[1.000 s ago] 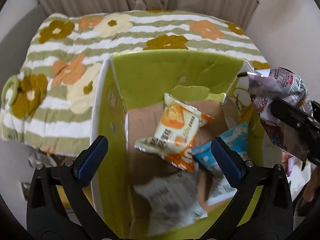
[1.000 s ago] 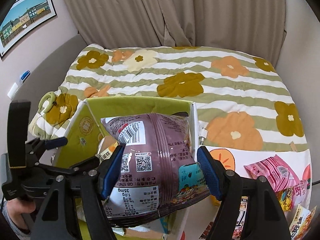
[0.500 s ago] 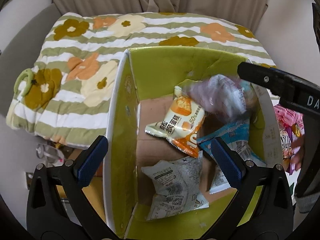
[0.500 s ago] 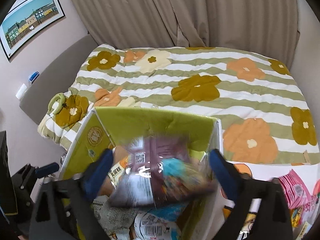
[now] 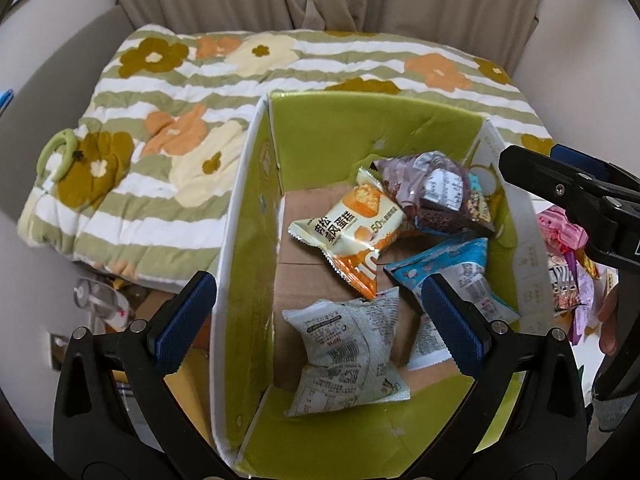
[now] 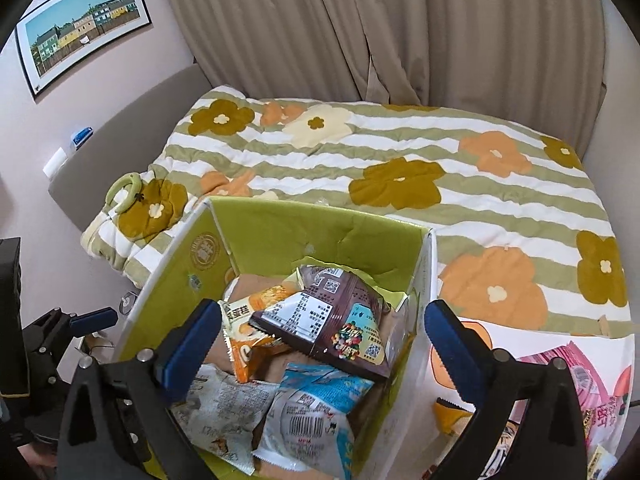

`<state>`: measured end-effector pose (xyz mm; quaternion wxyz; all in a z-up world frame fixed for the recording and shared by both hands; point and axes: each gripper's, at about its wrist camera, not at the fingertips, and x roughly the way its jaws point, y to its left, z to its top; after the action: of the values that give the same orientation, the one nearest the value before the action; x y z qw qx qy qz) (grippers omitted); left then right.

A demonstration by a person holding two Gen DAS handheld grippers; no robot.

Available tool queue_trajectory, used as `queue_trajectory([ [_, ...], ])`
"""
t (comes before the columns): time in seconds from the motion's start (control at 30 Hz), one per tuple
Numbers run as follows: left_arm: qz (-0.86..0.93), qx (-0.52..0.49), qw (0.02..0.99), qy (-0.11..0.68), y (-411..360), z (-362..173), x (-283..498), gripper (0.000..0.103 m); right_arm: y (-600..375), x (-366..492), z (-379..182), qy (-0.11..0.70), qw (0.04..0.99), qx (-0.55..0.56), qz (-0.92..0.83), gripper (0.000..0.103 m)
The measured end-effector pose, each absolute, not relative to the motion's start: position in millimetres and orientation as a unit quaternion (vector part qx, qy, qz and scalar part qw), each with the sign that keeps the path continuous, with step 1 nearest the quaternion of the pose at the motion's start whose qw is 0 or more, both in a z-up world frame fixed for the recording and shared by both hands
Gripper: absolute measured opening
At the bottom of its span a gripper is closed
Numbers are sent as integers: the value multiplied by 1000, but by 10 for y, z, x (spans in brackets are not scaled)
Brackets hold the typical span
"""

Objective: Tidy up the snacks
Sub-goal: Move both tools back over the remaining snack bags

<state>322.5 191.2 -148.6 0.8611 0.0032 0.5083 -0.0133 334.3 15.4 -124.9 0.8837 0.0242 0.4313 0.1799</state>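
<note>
The bed [image 6: 400, 168] under its flowered quilt carried a green-lined cardboard box [image 5: 360, 128] at its near edge, and four or five packets lay inside: a grey one [image 5: 348, 344] and a blue one [image 6: 316, 408] at the near wall, an orange-and-cream cake packet [image 5: 352, 220] mid-floor, and a brown candy bag [image 6: 336, 316] in the far right corner. More snacks, a pink packet [image 6: 576, 368] among them, waited outside the box to its right, so the sorting looked partly done. Both the left gripper [image 5: 320, 316] and the right gripper [image 6: 320, 344] hovered wide open and empty; only "50%" on the cake packet was legible.
</note>
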Motion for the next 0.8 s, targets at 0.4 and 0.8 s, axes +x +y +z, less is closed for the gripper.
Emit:
queue_trajectory([
  [0.4, -11, 1, 893, 449, 1895, -902, 2703, 102, 58, 2759, -784, 390, 906, 20, 160, 101],
  [0.8, -98, 12, 903, 418, 1282, -723, 2347, 102, -492, 1988, -483, 349, 933, 26, 78, 101],
])
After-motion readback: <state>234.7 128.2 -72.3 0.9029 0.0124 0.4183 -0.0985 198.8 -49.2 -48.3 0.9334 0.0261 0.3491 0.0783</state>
